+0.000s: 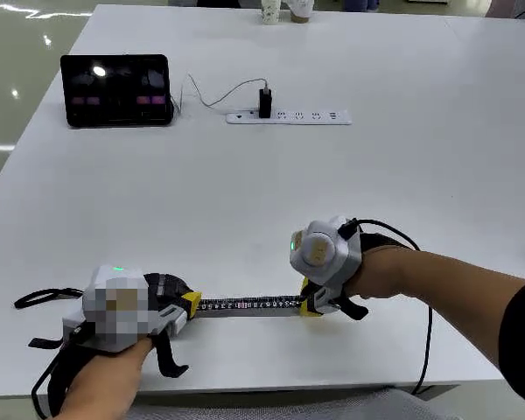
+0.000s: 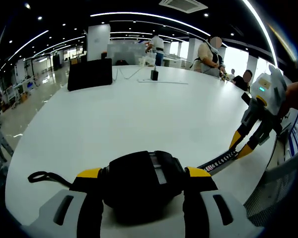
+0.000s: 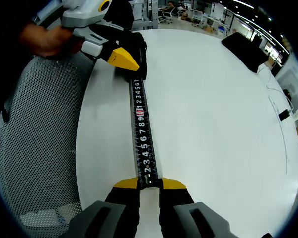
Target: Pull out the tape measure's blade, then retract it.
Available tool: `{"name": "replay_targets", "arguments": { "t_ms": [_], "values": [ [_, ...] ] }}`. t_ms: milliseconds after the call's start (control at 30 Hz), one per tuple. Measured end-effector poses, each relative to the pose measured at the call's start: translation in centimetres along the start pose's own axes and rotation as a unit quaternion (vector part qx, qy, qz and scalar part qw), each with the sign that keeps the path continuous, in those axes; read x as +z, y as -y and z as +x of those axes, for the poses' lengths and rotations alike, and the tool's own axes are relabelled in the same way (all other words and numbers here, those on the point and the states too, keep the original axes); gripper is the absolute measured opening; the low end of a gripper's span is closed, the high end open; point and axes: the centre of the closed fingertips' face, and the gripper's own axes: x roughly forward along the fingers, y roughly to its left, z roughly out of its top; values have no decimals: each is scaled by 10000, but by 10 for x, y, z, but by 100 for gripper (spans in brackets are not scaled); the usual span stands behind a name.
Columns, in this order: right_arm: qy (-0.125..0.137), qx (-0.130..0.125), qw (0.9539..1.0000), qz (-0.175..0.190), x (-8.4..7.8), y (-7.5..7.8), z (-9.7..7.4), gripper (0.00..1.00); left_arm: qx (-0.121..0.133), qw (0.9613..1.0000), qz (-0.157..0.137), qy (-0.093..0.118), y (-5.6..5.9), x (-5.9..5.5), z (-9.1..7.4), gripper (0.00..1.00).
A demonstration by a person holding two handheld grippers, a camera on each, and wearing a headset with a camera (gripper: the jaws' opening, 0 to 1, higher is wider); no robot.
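The right gripper (image 3: 149, 184) has its jaws pinched narrow on the tip of the blade (image 3: 140, 124). Ahead of them the blade lies flat on the table (image 3: 213, 129) and runs to the case (image 2: 141, 181), clamped between the jaws of the left gripper (image 2: 144, 173). Pull straight along the blade's line and hold the case steady.

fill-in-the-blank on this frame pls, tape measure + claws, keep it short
The left claw, with ___ tips, is shut on the black plastic tape measure case.
The right claw pinches the black numbered blade, which lies on the ___ table.
The blade is pulled ___ of the case.
Missing words: yellow; white; out.
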Motion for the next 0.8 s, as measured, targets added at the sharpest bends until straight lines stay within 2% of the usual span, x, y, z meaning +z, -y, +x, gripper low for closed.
{"name": "replay_targets", "arguments": {
  "t_ms": [800],
  "values": [
    [23, 7, 10000, 52, 10, -1, 3, 11, 13, 10000, 5, 37, -1, 1, 0, 60]
  ]
}}
